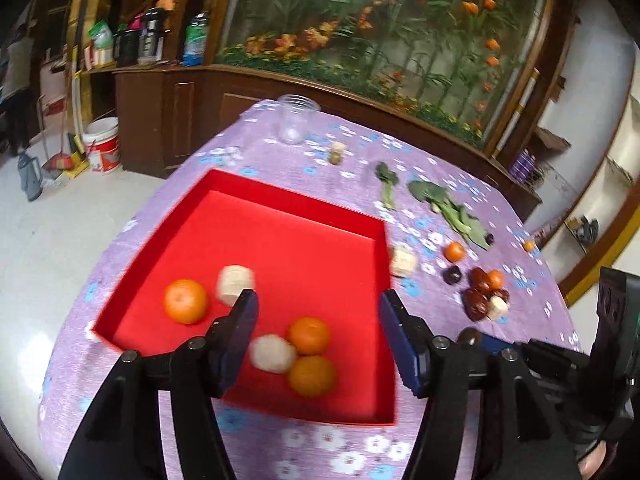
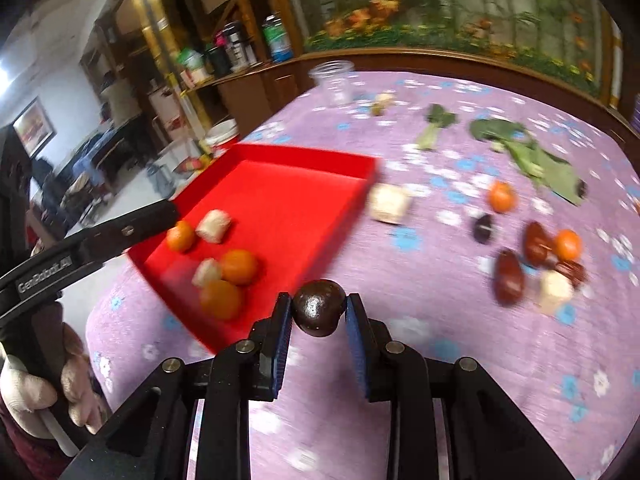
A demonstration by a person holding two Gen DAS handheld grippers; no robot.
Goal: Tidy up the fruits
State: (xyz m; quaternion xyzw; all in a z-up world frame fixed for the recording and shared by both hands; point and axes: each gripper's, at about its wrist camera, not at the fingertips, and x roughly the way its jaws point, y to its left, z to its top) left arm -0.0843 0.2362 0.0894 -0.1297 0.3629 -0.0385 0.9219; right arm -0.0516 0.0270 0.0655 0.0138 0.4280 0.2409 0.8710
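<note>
Gripping a dark round fruit between its blue pads, the right gripper hangs over the purple flowered tablecloth, just beside the near corner of the red tray. L gripper is over the tray w/ jaws apart, nothing between them. Inside the tray: three oranges & two pale chunks, one chunk touching two oranges at the near end. Still on the cloth, right of the tray: another pale chunk, two small oranges, dark plum-like fruit, red-brown dates, leafy greens. Clear plastic cup stands upright at the far edge. Both views are motion-blurred.
</note>
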